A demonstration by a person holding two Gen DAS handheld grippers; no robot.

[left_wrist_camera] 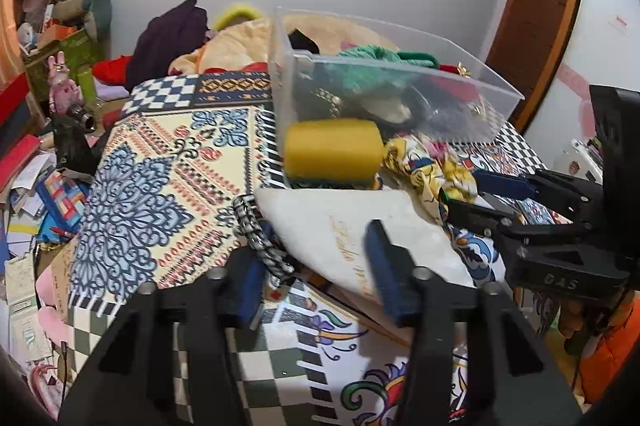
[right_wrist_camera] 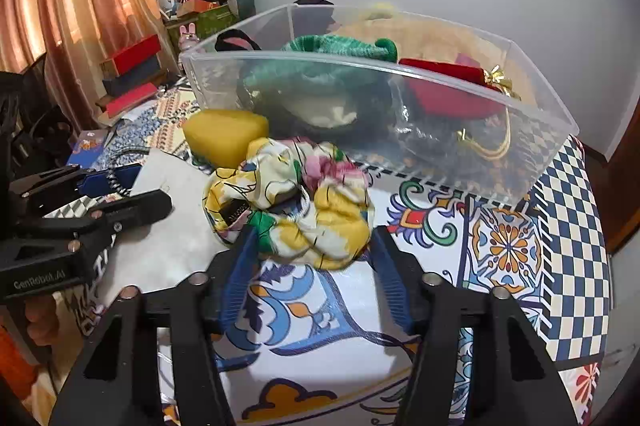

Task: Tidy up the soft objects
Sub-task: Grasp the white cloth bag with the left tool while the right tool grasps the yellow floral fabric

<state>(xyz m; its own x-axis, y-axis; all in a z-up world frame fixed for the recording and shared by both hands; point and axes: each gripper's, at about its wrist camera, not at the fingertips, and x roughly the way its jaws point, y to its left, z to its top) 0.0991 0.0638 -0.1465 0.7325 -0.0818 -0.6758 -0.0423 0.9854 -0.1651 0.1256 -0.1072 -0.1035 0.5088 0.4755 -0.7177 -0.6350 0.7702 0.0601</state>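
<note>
- The left claw (left_wrist_camera: 316, 266) is spread wide over the white cloth (left_wrist_camera: 352, 226), which lies in front and to the left of the clear bin (right_wrist_camera: 400, 66); it holds nothing, and the braided cord (left_wrist_camera: 260, 238) lies right by its left finger.
- The yellow sponge (right_wrist_camera: 224, 134) sits touching the clear bin's near wall, on its left end.
- The floral scrunchie (right_wrist_camera: 296, 198) lies just in front of the clear bin, on the patterned worktop (right_wrist_camera: 500, 246).
- The right claw (right_wrist_camera: 312, 250) is wide, its fingers either side of the scrunchie's near edge, not yet closed on it.
- The step in hand looks like picking up the scrunchie; next, the fingers must close on the fabric, lift it over the bin's near wall and drop it inside.
- The bin already holds a green knit piece (right_wrist_camera: 332, 50) and a red pouch (right_wrist_camera: 448, 90), so free room looks scarce towards its right end.
- The left claw close beside could crowd the lift.
</note>
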